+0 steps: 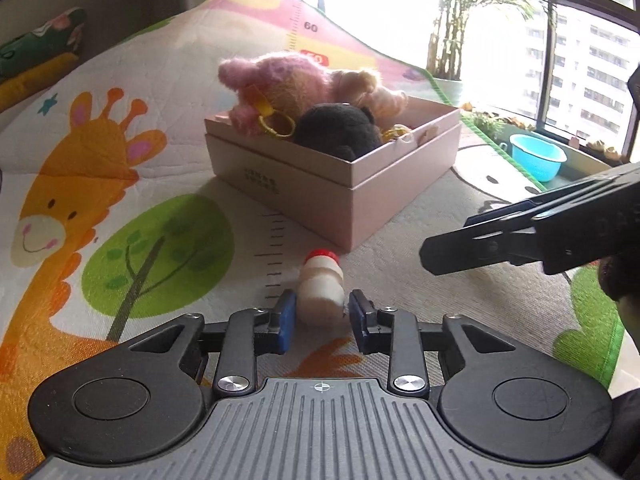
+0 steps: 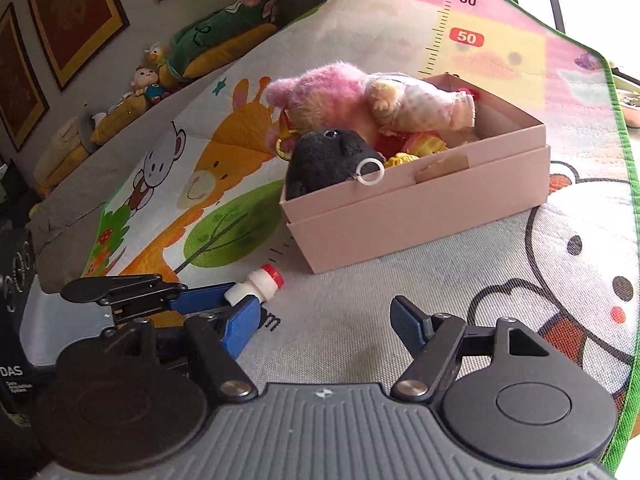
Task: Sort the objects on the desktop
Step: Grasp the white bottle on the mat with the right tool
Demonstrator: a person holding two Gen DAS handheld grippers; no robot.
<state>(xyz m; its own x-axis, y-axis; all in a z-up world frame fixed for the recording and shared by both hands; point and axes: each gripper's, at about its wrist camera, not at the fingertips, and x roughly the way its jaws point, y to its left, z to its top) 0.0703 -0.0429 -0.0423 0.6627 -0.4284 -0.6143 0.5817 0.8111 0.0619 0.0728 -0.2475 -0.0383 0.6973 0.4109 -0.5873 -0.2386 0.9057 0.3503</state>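
Two framed pictures (image 2: pixel 72 12) on the wall, right wrist view only.

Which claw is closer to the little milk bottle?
Left. The left gripper has its jaws around the bottle, pressing its base. The right gripper sits off to the side, jaws open and empty, with bare mat between it and the bottle.

Home: play mat (image 1: pixel 120 152), framed pictures (image 2: pixel 68 12)

One pink box (image 1: pixel 320 176), one small bottle (image 1: pixel 322 292), three plush toys inside.
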